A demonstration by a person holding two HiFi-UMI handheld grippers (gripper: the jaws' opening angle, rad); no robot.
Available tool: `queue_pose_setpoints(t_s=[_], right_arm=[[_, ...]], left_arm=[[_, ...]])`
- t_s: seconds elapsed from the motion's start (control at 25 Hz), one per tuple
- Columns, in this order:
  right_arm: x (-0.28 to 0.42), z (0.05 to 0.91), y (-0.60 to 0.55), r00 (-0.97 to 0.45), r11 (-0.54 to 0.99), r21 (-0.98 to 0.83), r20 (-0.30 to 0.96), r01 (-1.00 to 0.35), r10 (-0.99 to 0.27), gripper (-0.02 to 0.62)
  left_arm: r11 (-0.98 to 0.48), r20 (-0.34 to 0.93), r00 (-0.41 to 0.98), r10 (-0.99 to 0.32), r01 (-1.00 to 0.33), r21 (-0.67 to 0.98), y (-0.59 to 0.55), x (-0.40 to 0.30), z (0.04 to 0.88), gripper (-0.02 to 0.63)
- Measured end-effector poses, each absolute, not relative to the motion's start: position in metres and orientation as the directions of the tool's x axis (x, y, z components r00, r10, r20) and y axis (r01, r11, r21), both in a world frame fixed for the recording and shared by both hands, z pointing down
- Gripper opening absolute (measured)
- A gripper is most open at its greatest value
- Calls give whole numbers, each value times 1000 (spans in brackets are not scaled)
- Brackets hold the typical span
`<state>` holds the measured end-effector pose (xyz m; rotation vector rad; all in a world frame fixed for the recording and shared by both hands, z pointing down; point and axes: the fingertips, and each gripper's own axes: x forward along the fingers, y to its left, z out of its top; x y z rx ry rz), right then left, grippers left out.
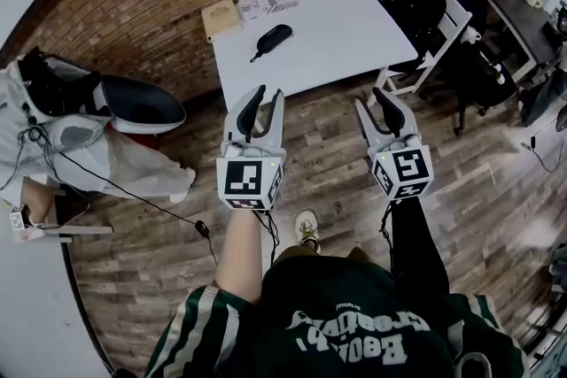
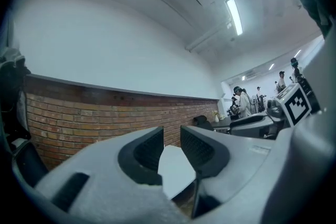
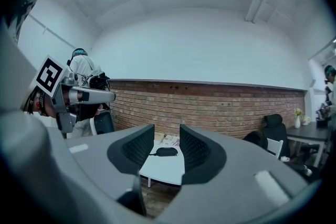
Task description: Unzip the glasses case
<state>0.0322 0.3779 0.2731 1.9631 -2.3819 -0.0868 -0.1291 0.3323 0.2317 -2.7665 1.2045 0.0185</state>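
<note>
A black glasses case [image 1: 273, 37] lies on the white table [image 1: 345, 40] ahead, its zip pull trailing toward the front left. Through the right gripper view the case [image 3: 166, 151] shows small and far off between the jaws. My left gripper [image 1: 267, 96] is held level over the wood floor, short of the table's front edge, open with nothing between its jaws. My right gripper [image 1: 376, 102] hovers level beside it to the right, also open and empty. In the left gripper view only a corner of the table [image 2: 176, 171] shows between the jaws of the left gripper [image 2: 171, 147].
A cardboard box [image 1: 221, 16] and printed sheets [image 1: 266, 1] lie at the table's far left corner. White chairs [image 1: 443, 22] with dark bags stand to the right. A draped seat [image 1: 133, 106] is on the left. A cable [image 1: 142, 199] trails across the floor. A brick wall [image 3: 220, 107] is behind.
</note>
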Motion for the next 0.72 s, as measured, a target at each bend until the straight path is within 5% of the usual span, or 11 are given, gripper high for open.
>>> queue_pose_setpoints(t_s=[0.72], right_arm=[[22,285,273,-186,186,29,8,-982,-983,166]], left_arm=[[-696,-28,702,-712,-709,-114,224,-135,244,95]])
